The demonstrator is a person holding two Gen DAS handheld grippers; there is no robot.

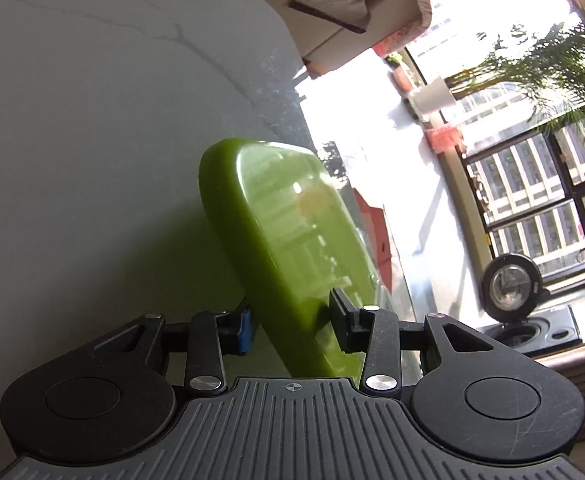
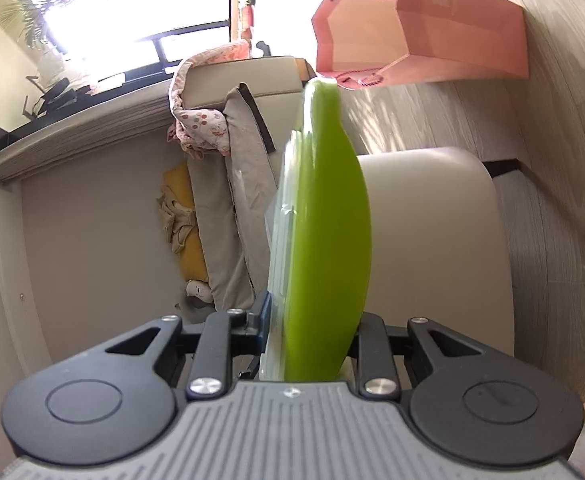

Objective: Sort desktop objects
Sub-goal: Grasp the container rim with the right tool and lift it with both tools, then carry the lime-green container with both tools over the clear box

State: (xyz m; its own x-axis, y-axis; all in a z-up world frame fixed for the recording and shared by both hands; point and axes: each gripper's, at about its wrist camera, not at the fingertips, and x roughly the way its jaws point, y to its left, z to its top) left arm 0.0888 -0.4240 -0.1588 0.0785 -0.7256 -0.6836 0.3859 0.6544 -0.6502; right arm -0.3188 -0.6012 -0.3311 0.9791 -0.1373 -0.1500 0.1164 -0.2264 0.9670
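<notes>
White marbled tabletop (image 1: 92, 140) fills the left wrist view, with a sunlit window (image 1: 532, 200) beyond. Further off in the right view stand a beige chair (image 2: 432, 240) and a pink paper bag (image 2: 420, 28). Both grippers, left (image 1: 292, 322) tilted downward and right (image 2: 312, 332) nearly level, are clamped on 1 green glossy case (image 1: 288, 240), held off the table.

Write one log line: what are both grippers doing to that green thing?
left hand-held gripper: shut on green case | right hand-held gripper: shut on green case | case: off the table
</notes>
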